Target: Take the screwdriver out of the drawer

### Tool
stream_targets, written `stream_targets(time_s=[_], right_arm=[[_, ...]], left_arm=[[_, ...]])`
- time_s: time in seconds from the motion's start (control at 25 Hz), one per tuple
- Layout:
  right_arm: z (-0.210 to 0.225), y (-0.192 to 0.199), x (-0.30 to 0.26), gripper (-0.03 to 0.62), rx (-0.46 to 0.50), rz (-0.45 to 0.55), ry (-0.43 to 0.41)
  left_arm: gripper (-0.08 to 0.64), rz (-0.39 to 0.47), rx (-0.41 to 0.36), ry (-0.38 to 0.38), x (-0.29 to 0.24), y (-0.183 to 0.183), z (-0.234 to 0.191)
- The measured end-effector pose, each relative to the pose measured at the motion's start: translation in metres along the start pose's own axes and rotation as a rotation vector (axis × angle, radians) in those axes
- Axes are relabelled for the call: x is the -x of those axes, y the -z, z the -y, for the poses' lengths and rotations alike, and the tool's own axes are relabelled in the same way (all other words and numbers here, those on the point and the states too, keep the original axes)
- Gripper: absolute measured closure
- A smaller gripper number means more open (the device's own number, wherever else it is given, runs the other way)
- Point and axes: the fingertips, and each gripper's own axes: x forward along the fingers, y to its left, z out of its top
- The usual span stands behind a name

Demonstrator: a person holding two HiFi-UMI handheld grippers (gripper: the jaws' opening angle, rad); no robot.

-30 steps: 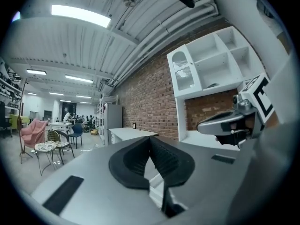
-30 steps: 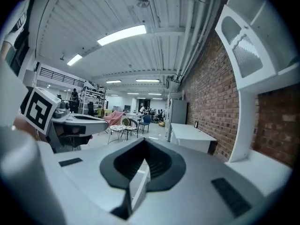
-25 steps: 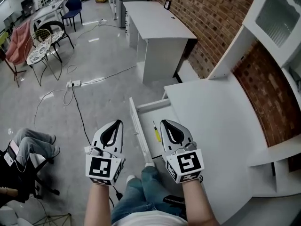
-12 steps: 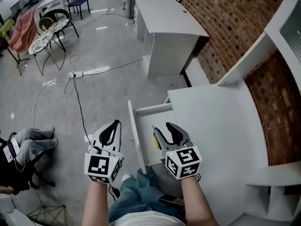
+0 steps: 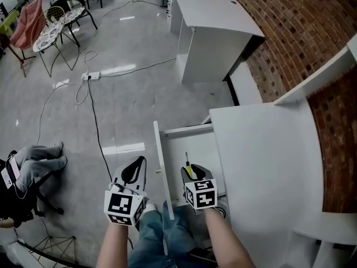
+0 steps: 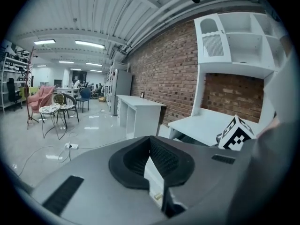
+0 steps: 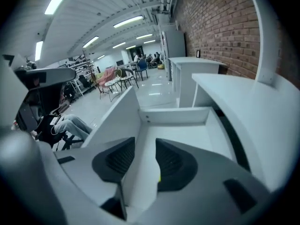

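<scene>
Your screwdriver (image 5: 187, 159) lies in the open drawer (image 5: 167, 132), at 12 o'clock of your right gripper (image 7: 145, 146), whose parted jaws, just narrowing, grip nothing; your left gripper (image 6: 151, 149) is pinched together, empty.

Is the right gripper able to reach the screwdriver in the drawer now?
Probably yes. The drawer is open, nothing covers the screwdriver, and the right gripper sits just above its handle. Its jaws have just been closing a little but stand apart, gripping nothing.
</scene>
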Motion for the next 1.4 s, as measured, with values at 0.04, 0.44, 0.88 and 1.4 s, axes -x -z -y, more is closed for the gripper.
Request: stream_targets(time_s=[0.04,0.44,0.88,1.4], right_arm=[[0.002,0.011,-0.011,0.446,0.001,-0.033,0.0],[0.044,0.094,-0.091,0.456,-0.028,-0.313,0.061],[0.058,0.111,-0.113,0.517,-0.015,-0.36,0.105],[0.038,0.039,-0.048,0.52,-0.034,-0.181,0.112]], left_arm=[[0.548,-0.016,0.006,0.0,-0.004,0.009,-0.003],[0.548,-0.124,0.102,-0.002,-0.039,0.072,-0.014],[0.548,-0.166,0.111,-0.022,-0.043,0.089,-0.031],[0.548,-0.117,0.092,-0.012,-0.01,0.051,-0.03]])
